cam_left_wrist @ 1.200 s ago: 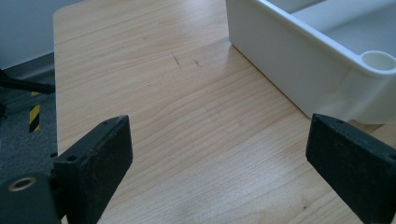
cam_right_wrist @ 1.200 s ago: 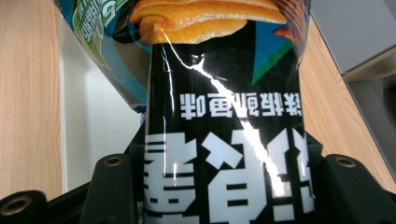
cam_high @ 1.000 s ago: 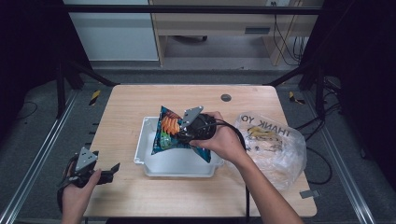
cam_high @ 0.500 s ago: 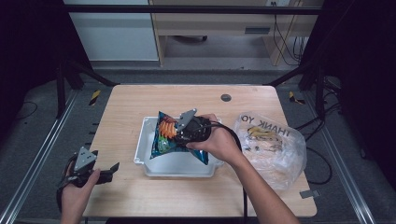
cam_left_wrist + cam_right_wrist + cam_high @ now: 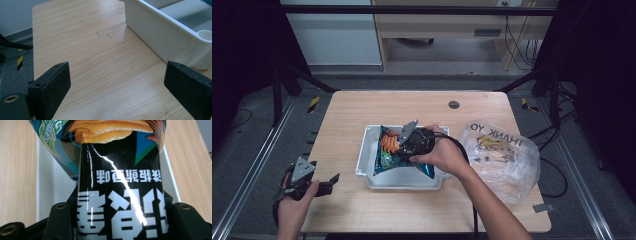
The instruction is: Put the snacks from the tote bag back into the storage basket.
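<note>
R tool (image 5: 117, 220) grips chip bag (image 5: 120, 182) over white bin (image 5: 377, 177).

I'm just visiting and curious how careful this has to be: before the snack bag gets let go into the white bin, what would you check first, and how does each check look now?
1. Grip: right gripper is shut on the chip bag, its jaws on both sides of it: ok.
2. Bag over the white bin: in the high view it sits within the rim: ok.
3. Bag resting on the bin floor: cannot tell.
4. Left gripper clear of the bin: it hovers open near the table's left edge: ok.
5. Plastic shopping bag out of the way: it lies right of the bin: ok.
</note>
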